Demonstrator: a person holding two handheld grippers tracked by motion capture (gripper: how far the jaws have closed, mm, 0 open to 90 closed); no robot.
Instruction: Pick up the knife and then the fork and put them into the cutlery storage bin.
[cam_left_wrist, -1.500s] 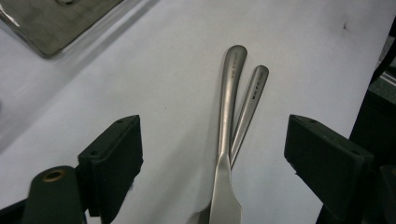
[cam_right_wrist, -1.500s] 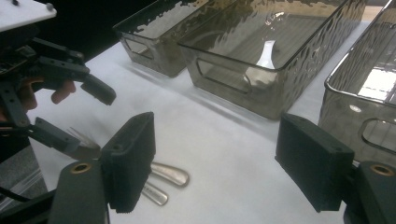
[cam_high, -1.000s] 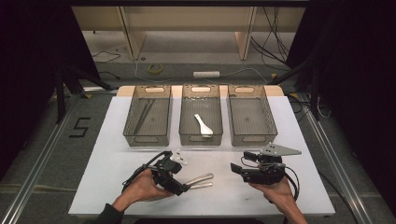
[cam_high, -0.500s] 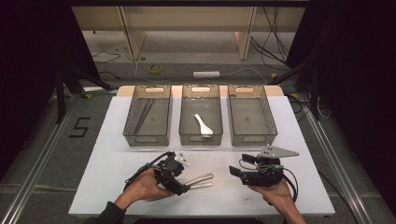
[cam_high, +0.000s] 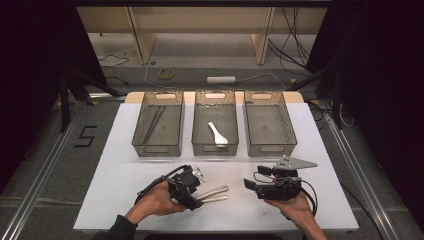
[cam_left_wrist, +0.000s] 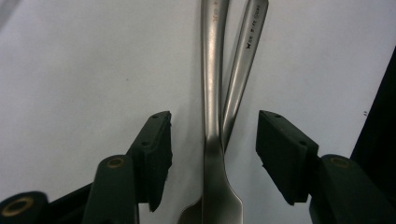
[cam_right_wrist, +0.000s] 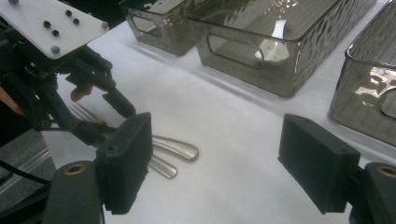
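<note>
Overhead first: left gripper (cam_high: 192, 192) sits low on the white table (cam_high: 120, 150), at about 7 o'clock from the table's centre, jaws pointing toward 3 o'clock. Two metal utensils (cam_high: 214, 194) lie flat on the table, handles fanning out toward 3 o'clock from that gripper's tips. Right gripper (cam_high: 250, 185) is at about 5 o'clock, hand underneath, pointing back toward 9 o'clock at the utensils, clear gap between them. Three smoked-plastic bins stand in a row at 12 o'clock: left bin (cam_high: 159, 125) has thin dark sticks inside, middle bin (cam_high: 215, 124) holds a white spoon (cam_high: 217, 134), right bin (cam_high: 269, 124).

Left gripper view: left gripper (cam_left_wrist: 212, 144) spread wide, released, pads apart on either side of the utensils (cam_left_wrist: 212, 116). Two handles run up to 12 o'clock, crossing near the pads; one widens toward a head at 6 o'clock. No pad contact visible.

Right gripper view: right gripper (cam_right_wrist: 215, 168) open, nothing between its pads. Utensil handle ends (cam_right_wrist: 175, 154) lie at 9 o'clock on the table, fork tines visible under the left gripper (cam_right_wrist: 100, 121) at 10 o'clock. Bins stand at 12 to 2 o'clock.
</note>
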